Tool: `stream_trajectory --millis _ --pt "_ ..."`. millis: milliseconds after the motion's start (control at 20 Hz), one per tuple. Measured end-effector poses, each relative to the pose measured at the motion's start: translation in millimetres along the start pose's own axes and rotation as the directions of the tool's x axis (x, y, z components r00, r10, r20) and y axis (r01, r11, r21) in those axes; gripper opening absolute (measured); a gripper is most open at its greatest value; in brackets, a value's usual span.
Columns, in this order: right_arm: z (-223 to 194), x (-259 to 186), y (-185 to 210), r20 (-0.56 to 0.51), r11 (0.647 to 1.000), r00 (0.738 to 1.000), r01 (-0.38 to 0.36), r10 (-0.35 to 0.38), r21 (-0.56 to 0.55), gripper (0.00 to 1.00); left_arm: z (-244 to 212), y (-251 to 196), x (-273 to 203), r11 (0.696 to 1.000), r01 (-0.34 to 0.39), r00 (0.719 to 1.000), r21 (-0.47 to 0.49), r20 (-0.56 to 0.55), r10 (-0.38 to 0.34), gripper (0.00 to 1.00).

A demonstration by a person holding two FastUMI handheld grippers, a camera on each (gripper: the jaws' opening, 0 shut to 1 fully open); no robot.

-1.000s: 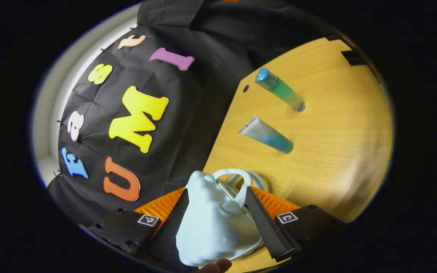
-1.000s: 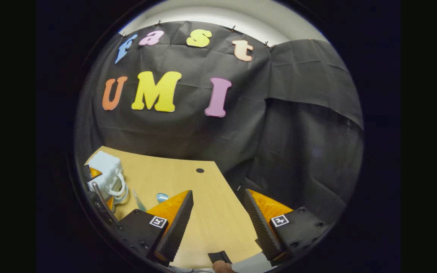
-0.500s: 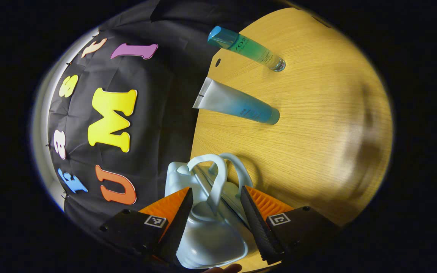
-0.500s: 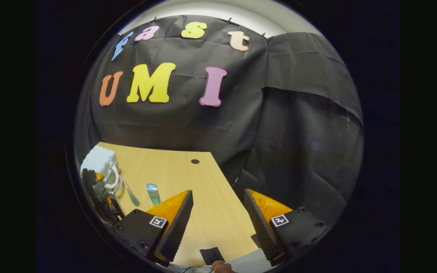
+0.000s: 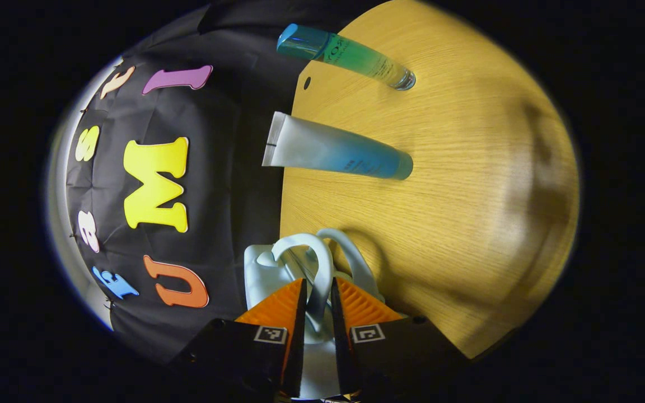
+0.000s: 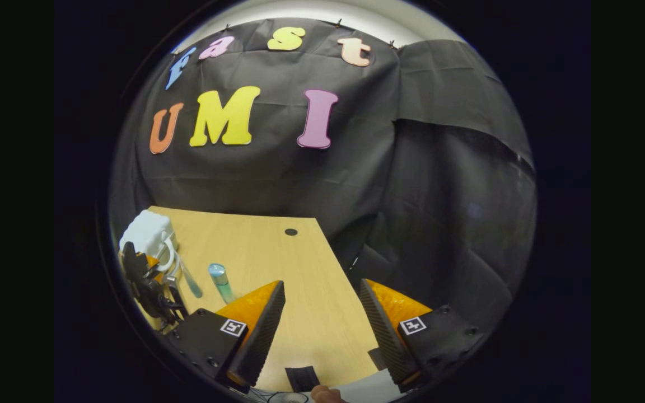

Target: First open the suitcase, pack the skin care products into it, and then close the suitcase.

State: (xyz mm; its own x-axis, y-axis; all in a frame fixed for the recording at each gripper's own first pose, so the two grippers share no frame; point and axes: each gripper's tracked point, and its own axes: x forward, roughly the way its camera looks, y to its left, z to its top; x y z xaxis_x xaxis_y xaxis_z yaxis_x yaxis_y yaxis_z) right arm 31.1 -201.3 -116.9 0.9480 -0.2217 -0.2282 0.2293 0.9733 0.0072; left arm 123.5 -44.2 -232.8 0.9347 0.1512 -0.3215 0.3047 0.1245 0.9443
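Note:
A small pale suitcase stands at the edge of the wooden table, its two looped handles toward me. My left gripper is shut on the nearer suitcase handle, which is pinched between both fingers. Beyond it stand a frosted blue tube and a teal-green bottle. In the right gripper view the suitcase, the left gripper, the tube and the bottle sit at the far left. My right gripper hangs open over the table's near edge with nothing between its fingers.
The table has a small round hole near its far corner. Black cloth walls close in behind and to the right. A dark strap piece and a fingertip show at the bottom of the right gripper view.
My left gripper went from open around the suitcase's top to shut on one handle, coming nearer to the tube and bottle. The right gripper stayed open and hardly moved.

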Motion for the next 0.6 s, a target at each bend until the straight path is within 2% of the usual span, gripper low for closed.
stream_trajectory --millis 50,150,350,450,600 --pt "-2.4 2.1 -3.4 -0.002 1.0 1.0 -0.011 0.011 -0.001 0.8 1.2 -0.2 -0.8 1.0 0.003 1.0 -0.005 -0.002 -0.003 0.2" --pt "-4.3 6.9 -9.3 -0.006 0.999 0.999 -0.033 0.033 -0.001 0.81 1.4 2.7 -1.4 0.999 0.013 1.0 -0.037 -0.005 -0.013 0.12" --pt "-1.7 15.4 -22.3 -0.001 0.998 0.998 -0.069 0.069 -0.005 0.81 2.1 13.3 -9.0 0.98 0.07 0.998 -0.184 0.008 -0.07 0.06" --pt "5.6 14.2 -20.8 0.011 0.996 0.996 -0.092 0.092 0.011 0.81 -6.6 32.3 -19.3 0.952 0.062 0.998 -0.299 0.016 -0.06 0.04" --pt "20.0 9.0 -10.2 0.036 0.996 0.996 -0.085 0.084 0.013 0.8 -14.7 66.8 -34.2 0.886 0.062 0.997 -0.46 0.06 -0.039 0.03"
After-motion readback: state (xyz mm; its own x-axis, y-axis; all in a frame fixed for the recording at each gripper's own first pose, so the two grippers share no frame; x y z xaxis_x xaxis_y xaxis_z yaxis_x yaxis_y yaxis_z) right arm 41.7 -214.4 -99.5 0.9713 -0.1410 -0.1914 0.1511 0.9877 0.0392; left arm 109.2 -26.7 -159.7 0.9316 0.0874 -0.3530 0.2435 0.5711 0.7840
